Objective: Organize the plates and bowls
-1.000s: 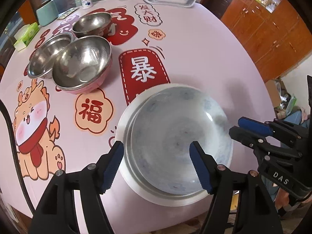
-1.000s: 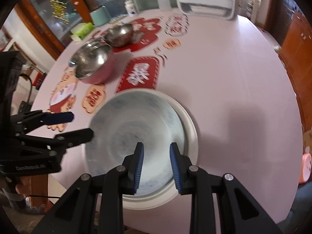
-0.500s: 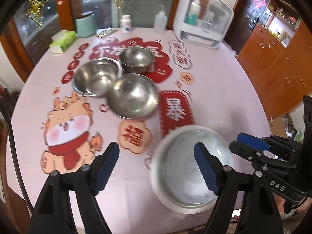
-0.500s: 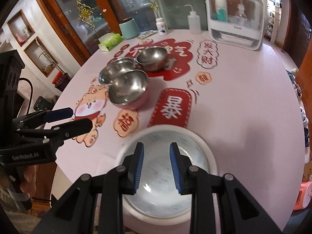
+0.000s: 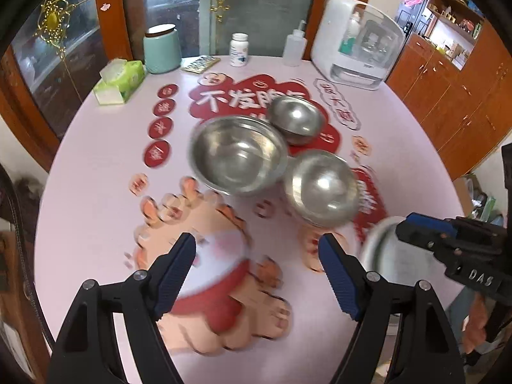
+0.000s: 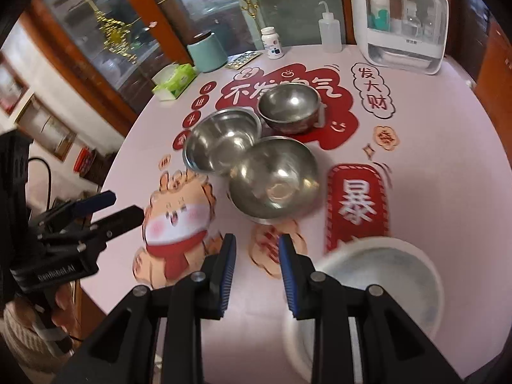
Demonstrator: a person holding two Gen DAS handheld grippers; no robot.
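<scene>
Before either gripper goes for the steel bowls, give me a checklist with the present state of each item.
1. Left gripper open and empty: ok.
2. Right gripper empty, jaws apart with a narrow gap: ok.
3. Three steel bowls upright: large bowl, near bowl, small bowl: ok.
4. Bowls apart enough for a finger between the rims: not ok, they crowd together.
5. White bowl on its plate by the table edge: ok.
6. Bowls dry inside: cannot tell.

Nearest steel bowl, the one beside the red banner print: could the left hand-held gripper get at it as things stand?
Probably yes. The left hand-held gripper is open and empty, hovering over the tablecloth, and nothing stands between it and the nearest steel bowl. The larger steel bowl crowds its left rim, so the near rim looks freer.
</scene>
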